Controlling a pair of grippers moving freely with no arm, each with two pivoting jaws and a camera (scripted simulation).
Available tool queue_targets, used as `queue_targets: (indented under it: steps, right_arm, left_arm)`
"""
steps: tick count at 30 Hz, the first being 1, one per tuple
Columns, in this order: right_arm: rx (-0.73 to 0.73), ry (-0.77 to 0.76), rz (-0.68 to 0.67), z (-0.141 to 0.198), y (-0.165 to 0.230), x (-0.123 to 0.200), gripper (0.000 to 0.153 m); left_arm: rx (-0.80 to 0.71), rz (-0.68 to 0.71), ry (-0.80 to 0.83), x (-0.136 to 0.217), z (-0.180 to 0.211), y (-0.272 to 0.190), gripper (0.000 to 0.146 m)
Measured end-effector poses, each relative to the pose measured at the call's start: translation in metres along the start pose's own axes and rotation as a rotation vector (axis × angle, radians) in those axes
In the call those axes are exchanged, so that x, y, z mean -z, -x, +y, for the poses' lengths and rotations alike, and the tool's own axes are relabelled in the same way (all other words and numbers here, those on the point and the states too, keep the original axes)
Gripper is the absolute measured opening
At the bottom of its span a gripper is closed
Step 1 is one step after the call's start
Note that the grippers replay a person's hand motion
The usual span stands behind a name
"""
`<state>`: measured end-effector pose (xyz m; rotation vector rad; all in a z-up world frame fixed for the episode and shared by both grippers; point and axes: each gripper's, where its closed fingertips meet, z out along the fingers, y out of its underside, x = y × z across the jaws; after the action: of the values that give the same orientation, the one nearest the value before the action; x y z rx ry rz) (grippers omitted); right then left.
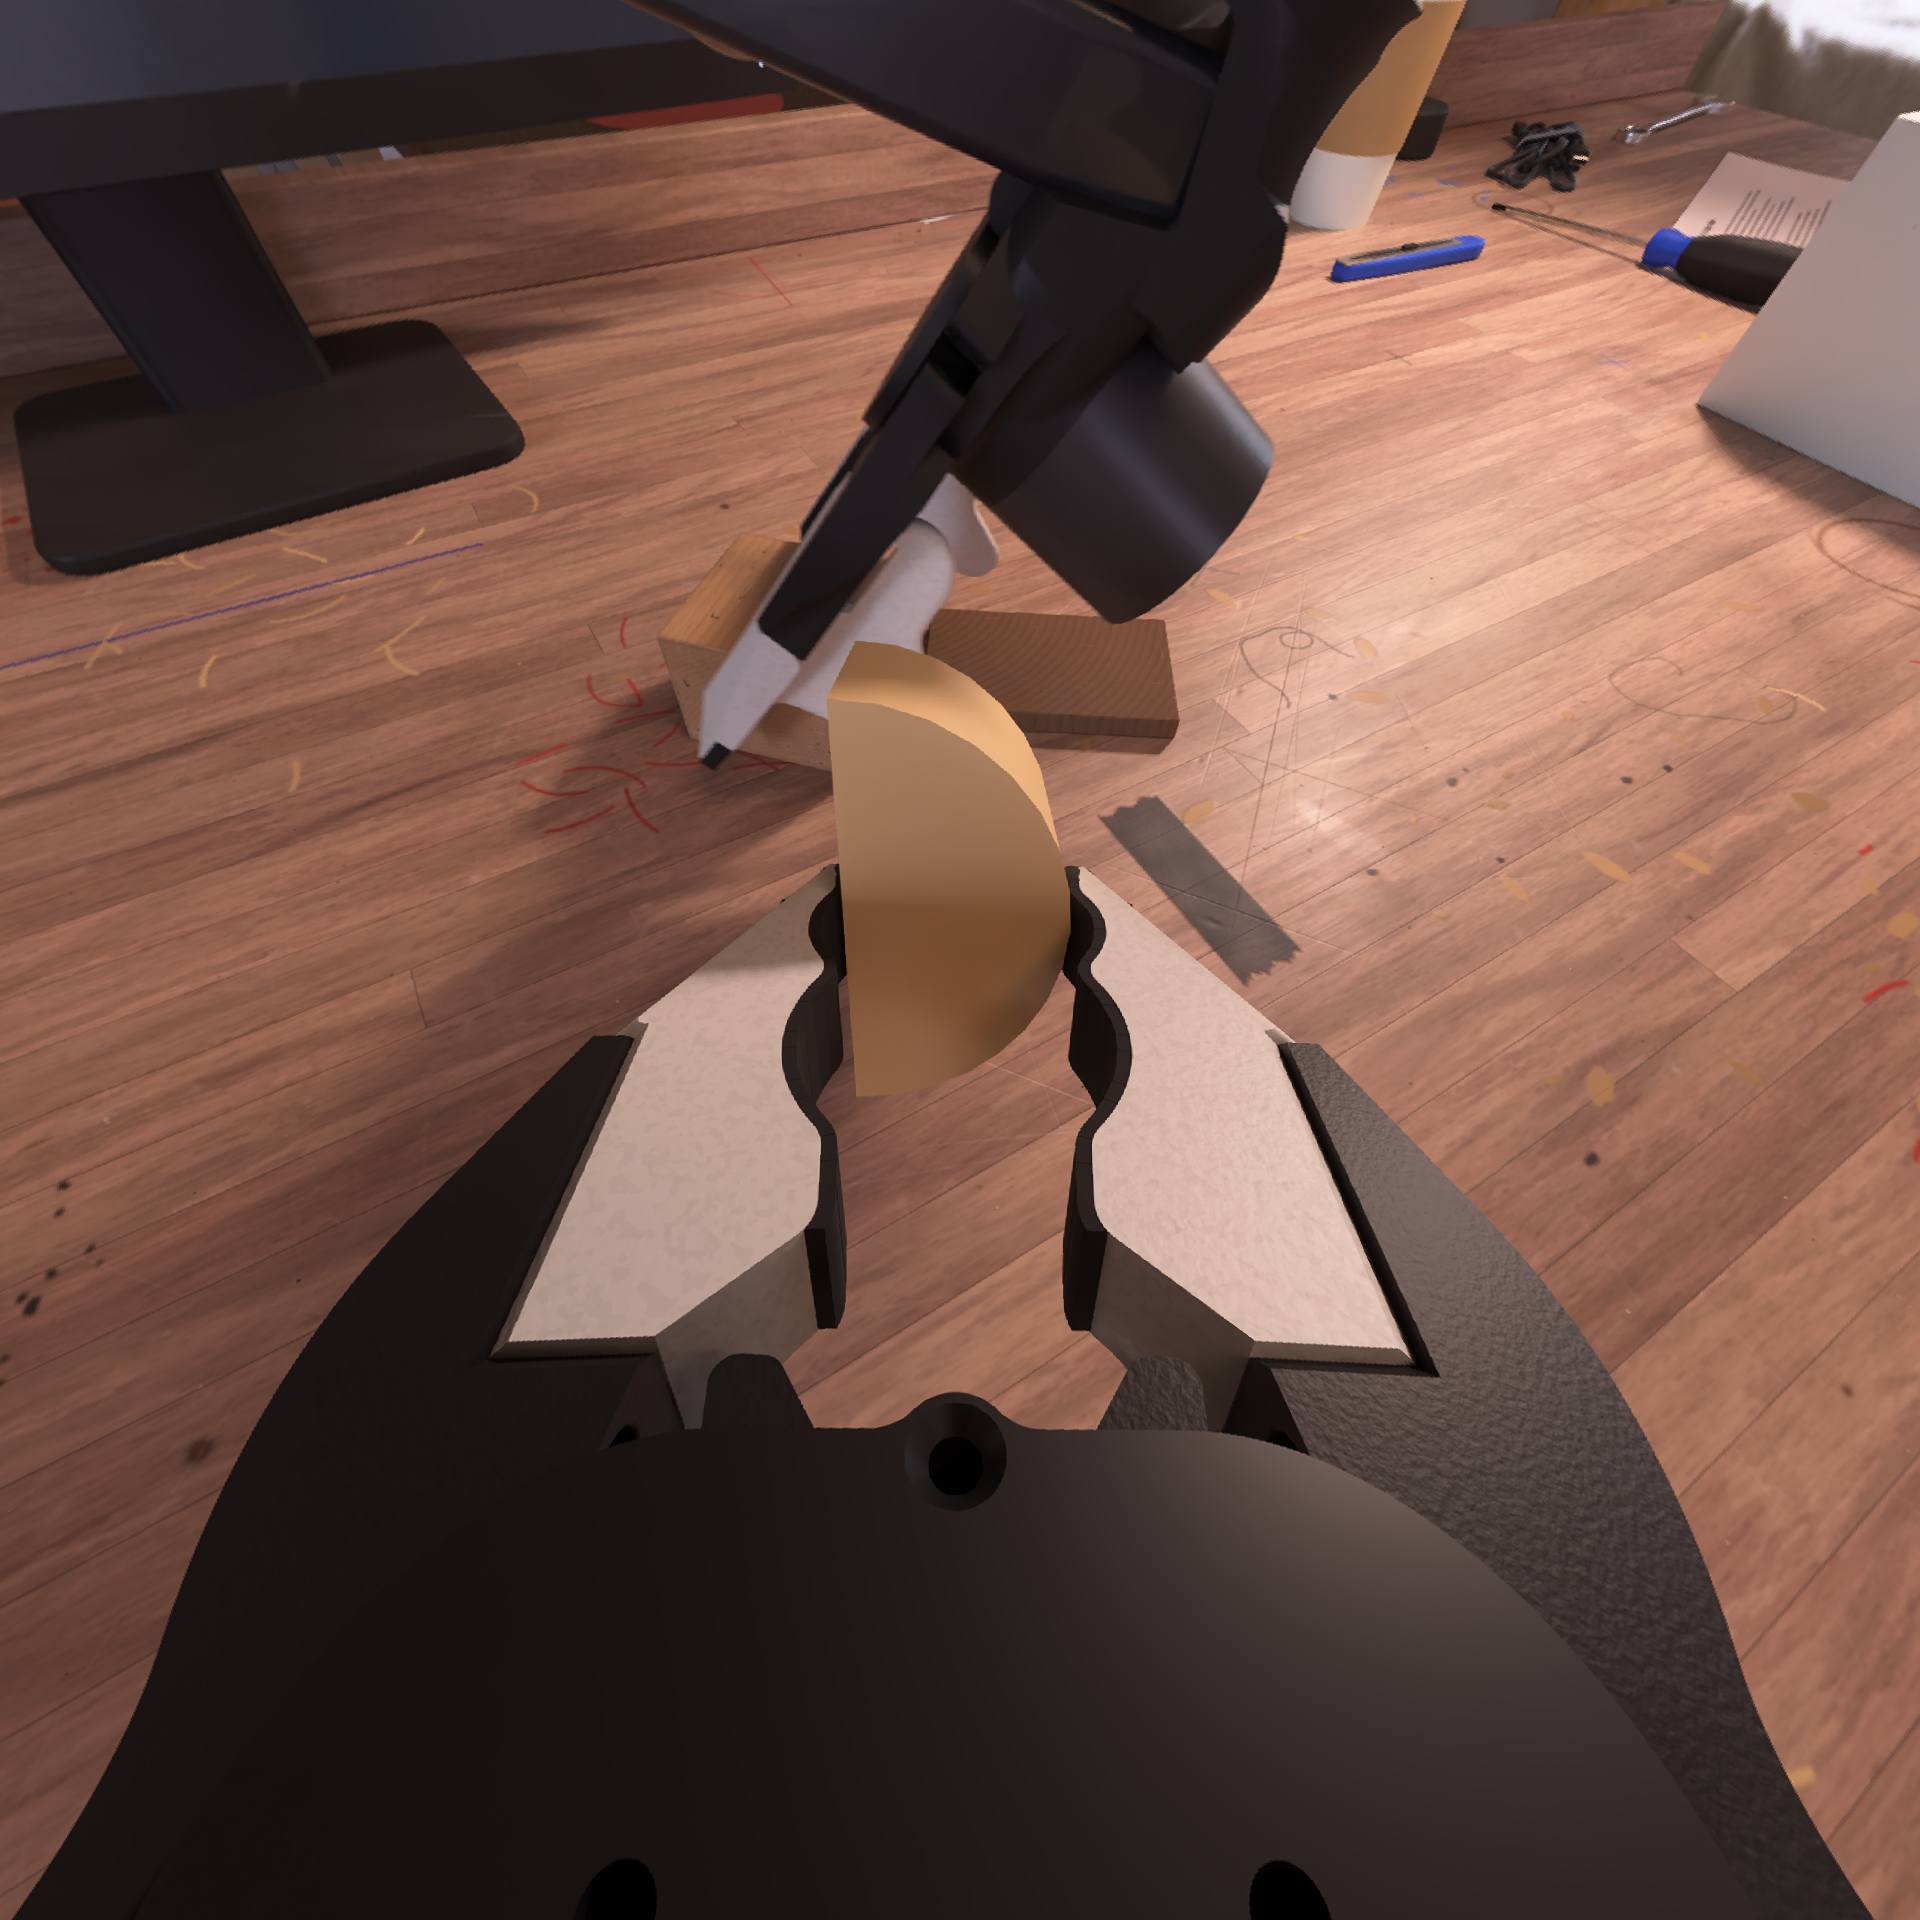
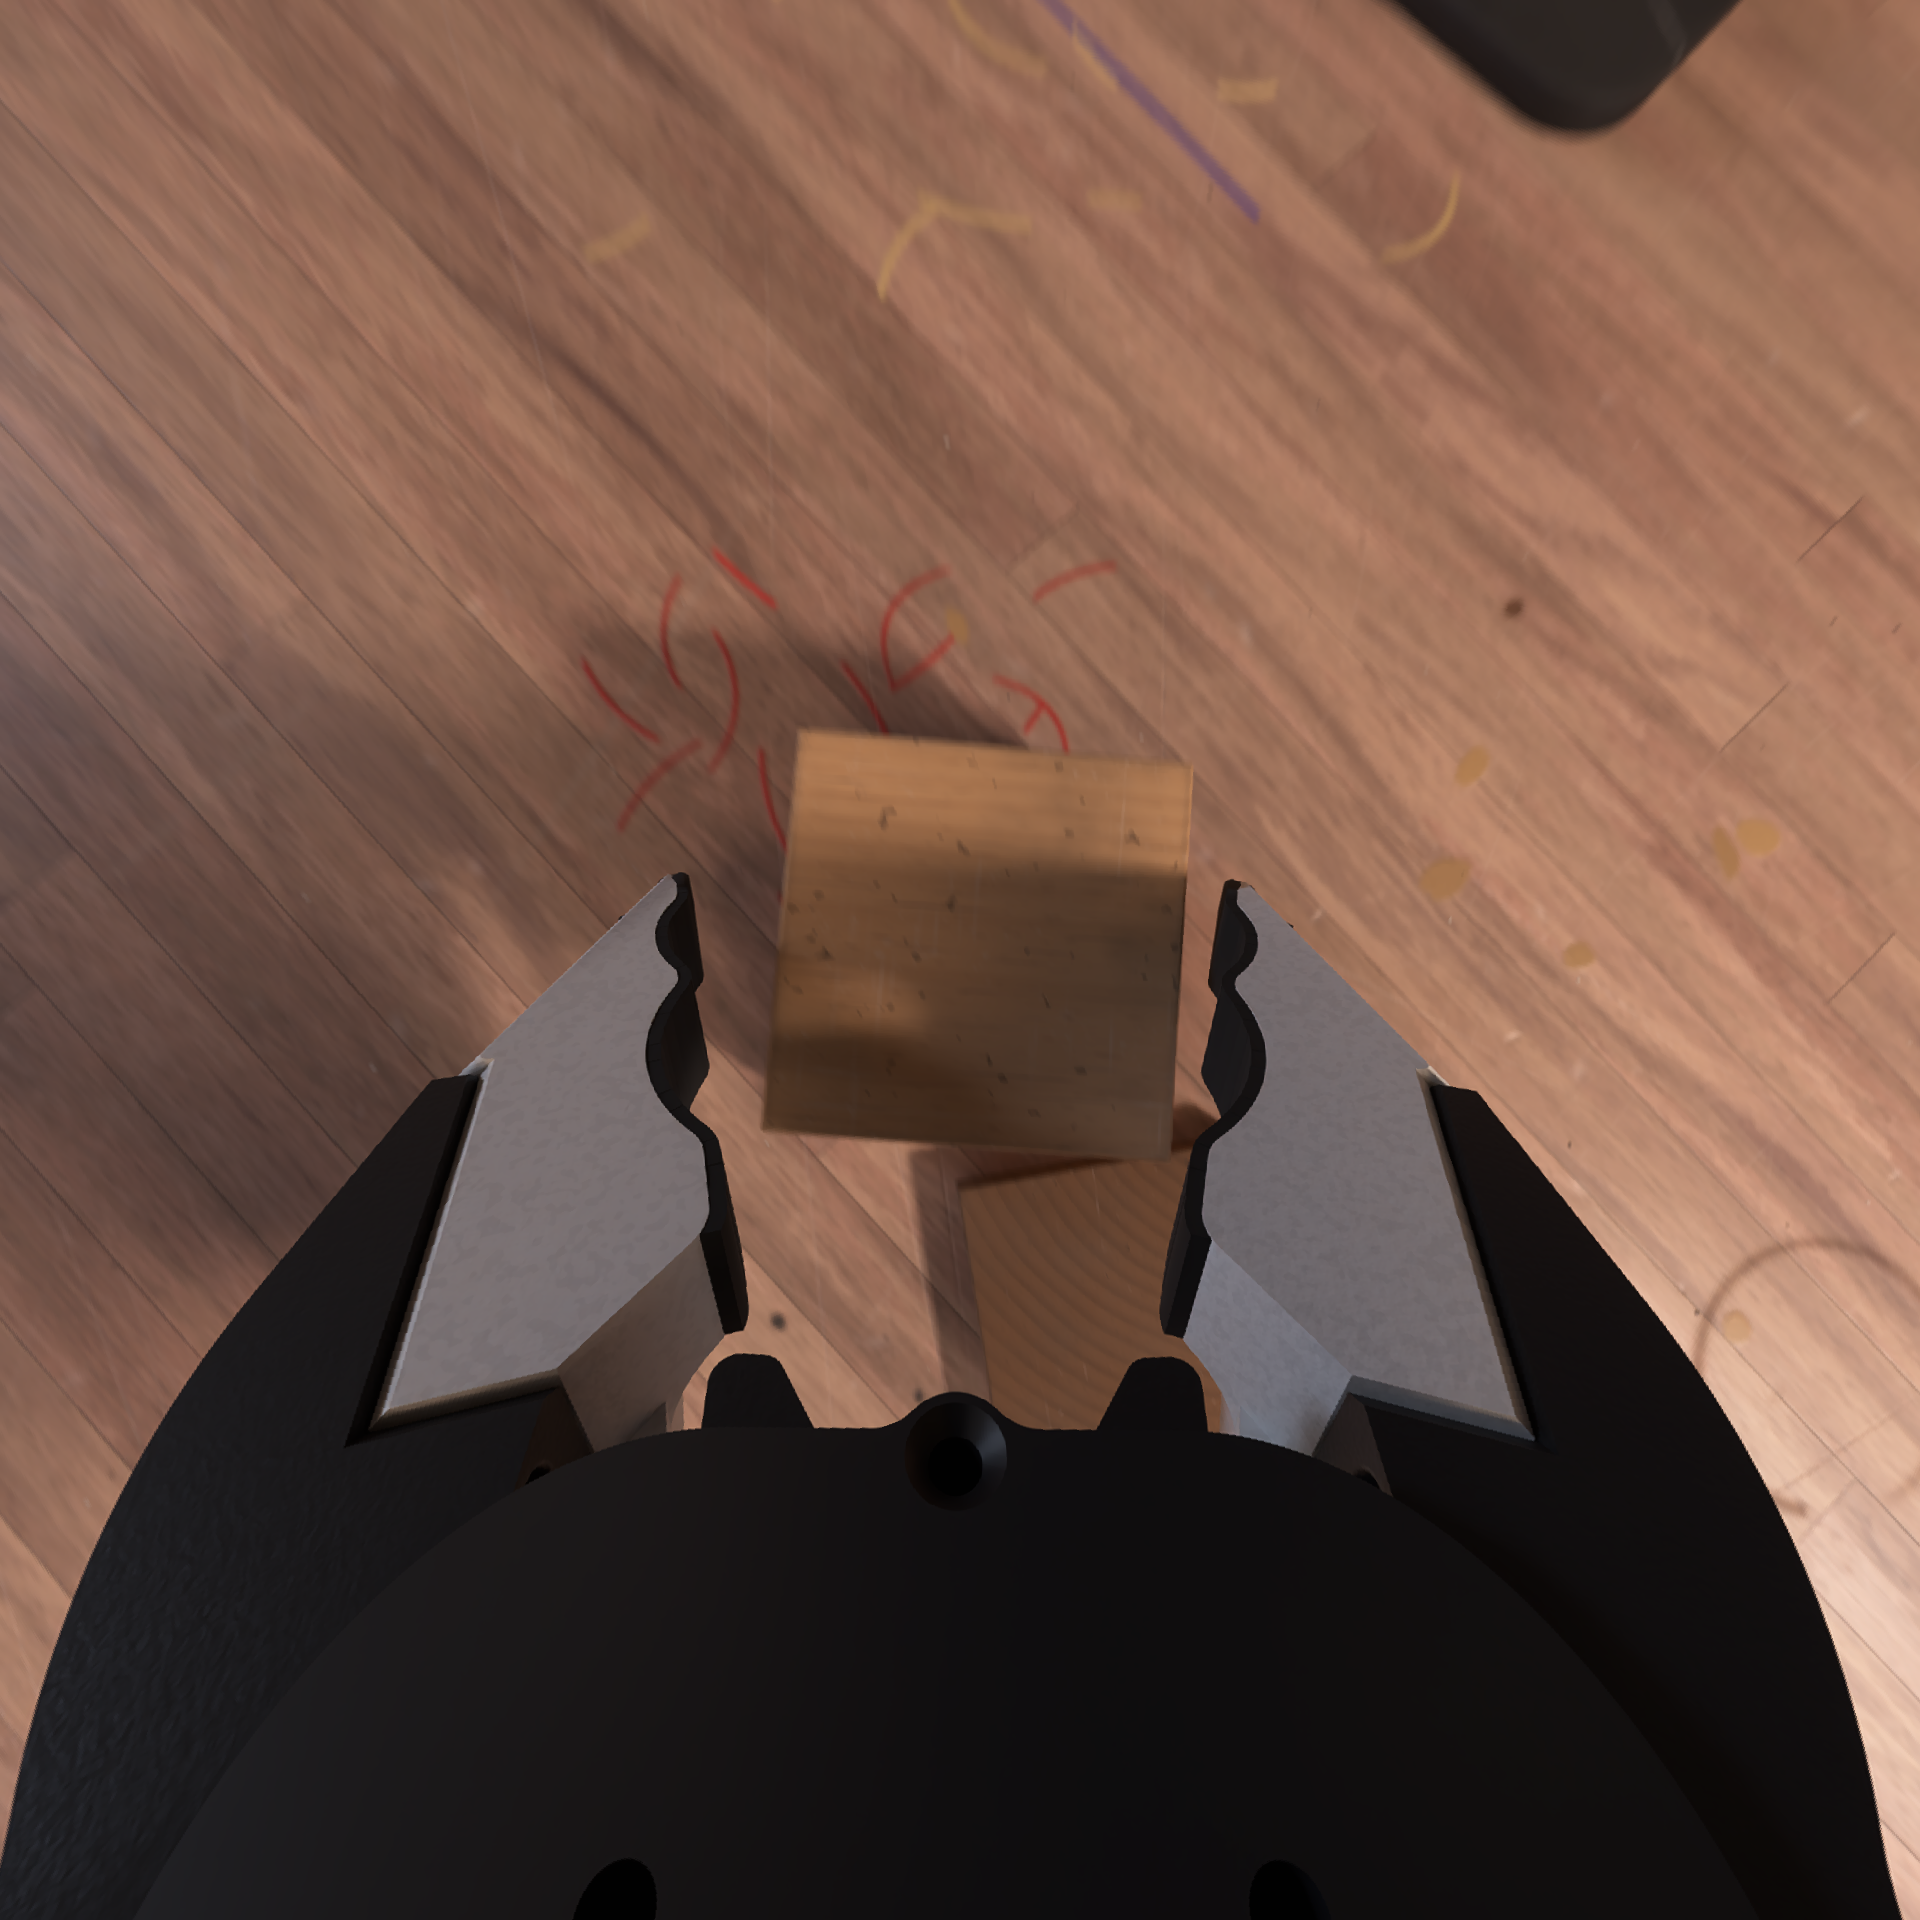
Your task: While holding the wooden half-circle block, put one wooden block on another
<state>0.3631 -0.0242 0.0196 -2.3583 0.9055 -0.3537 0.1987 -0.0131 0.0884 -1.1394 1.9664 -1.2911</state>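
My left gripper (image 1: 954, 878) is shut on the tan wooden half-circle block (image 1: 935, 790) and holds it upright above the wooden table. Beyond it, a light wooden cube (image 1: 717, 634) sits on the table beside a darker flat wooden block (image 1: 1081, 665). My right gripper (image 1: 800, 675) points down over the cube. In the right wrist view the right gripper (image 2: 956, 885) is open, with the cube (image 2: 977, 935) between its fingers and a small gap on each side. The flat block (image 2: 1070, 1268) lies just behind the cube.
A black monitor stand (image 1: 260, 436) is at the far left; its corner also shows in the right wrist view (image 2: 1558, 52). A blue utility knife (image 1: 1408, 255), a screwdriver (image 1: 1714, 260) and a white box (image 1: 1839, 343) lie far right. A grey tape strip (image 1: 1195, 883) is on the table.
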Motion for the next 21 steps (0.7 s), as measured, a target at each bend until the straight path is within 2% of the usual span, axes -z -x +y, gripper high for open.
queue_targets:
  steps: [2,6,11,17,21]
  right_arm:
    - [-0.008,0.059,-0.014,0.012,-0.003,-0.001,0.100]
    - [0.002,0.084,-0.023,0.019,-0.006,0.002,0.102]
    - [-0.016,0.063,-0.022,0.025,-0.006,0.011,0.109]
    - [-0.070,-0.019,0.027,0.020,-0.011,0.016,0.098]
    - [-0.096,-0.045,0.005,0.013,-0.007,0.010,0.092]
  left_arm:
    - [0.012,0.001,0.007,-0.001,0.001,0.002,0.040]
    - [0.044,0.018,0.013,-0.003,0.001,0.001,0.040]
    - [0.026,0.015,0.023,-0.005,0.004,-0.003,0.040]
    - [-0.005,0.012,0.031,-0.006,0.006,-0.007,0.040]
    - [-0.003,0.025,0.028,-0.005,0.005,-0.009,0.040]
